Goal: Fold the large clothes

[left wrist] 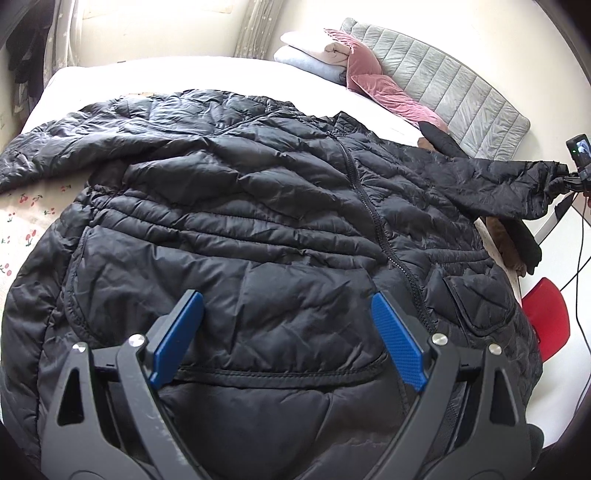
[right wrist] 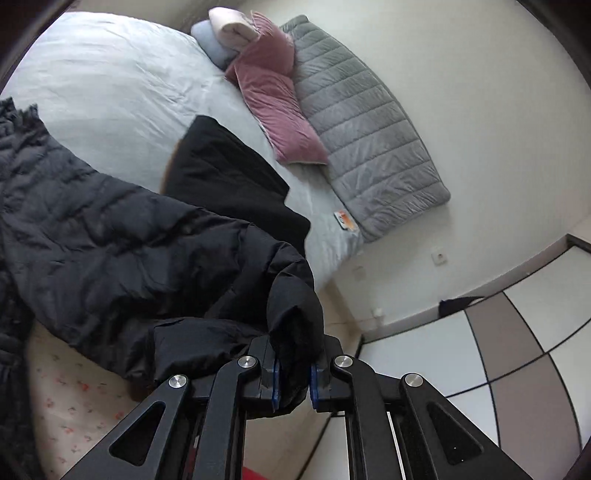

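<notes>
No brand or readable writing shows on anything; a small tag with an orange mark [right wrist: 345, 220] lies at the bed's far corner, but its print is too blurred to make out. The black quilted jacket [left wrist: 258, 206] lies front-up across the bed [left wrist: 155, 79], zip closed, hem nearest the left wrist camera and collar toward the headboard cushion [left wrist: 450, 88]. One sleeve trails to the bed's left edge over a cherry-print sheet [left wrist: 26, 218]; the other sleeve [right wrist: 155, 236] stretches out past the right edge, where the right gripper [right wrist: 293, 376] has its blue pads pressed together on the cuff [right wrist: 295, 332] — the cuff hangs off the mattress, above the floor. The left gripper [left wrist: 288, 332] hovers over the lower front of the jacket with its fingers [left wrist: 400, 343] spread wide and nothing between them. Beyond the collar the white sheet is bare up to the pink pillow [left wrist: 373, 79] and a stack of folded bedding [left wrist: 314, 51], so open room lies toward the head of the bed. A second dark garment [right wrist: 225, 166] lies just beside the held sleeve near the right edge. Off that edge — a red object [left wrist: 548, 314], cables, and tiled flooring in pale and grey squares [right wrist: 491, 354]. Plain cream walls; curtains [left wrist: 255, 29] hang at the far side.
</notes>
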### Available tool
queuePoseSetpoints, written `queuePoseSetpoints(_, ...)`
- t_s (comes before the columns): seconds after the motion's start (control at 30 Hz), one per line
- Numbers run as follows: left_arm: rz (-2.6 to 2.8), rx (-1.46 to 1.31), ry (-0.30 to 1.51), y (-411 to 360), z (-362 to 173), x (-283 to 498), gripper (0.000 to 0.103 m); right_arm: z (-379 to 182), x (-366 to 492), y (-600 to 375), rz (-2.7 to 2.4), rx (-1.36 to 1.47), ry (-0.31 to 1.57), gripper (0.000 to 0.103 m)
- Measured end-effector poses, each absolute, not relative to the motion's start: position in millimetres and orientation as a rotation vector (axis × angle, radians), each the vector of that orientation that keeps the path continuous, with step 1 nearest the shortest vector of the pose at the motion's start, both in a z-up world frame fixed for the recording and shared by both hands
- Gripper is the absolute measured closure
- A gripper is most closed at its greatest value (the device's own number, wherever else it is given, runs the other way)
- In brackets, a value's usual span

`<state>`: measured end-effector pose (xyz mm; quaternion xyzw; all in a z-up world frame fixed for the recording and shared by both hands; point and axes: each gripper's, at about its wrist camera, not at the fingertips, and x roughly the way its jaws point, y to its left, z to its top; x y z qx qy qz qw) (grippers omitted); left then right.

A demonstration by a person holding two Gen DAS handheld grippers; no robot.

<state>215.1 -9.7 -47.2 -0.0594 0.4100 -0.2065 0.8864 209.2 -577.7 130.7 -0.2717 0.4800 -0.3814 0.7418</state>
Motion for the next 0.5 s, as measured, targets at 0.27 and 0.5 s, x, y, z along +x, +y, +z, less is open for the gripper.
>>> queuePoseSetpoints(0.27, -0.415, -0.089, 0.832, -13, -40, 211, 0.011, 100, 198, -607, -1.017, -0.444, 1.008, 0.042)
queuePoseSetpoints(0.5, -0.435, -0.046, 0.829, -24, -35, 203, 0.011, 127, 196, -603, -1.022, -0.437, 0.96, 0.035)
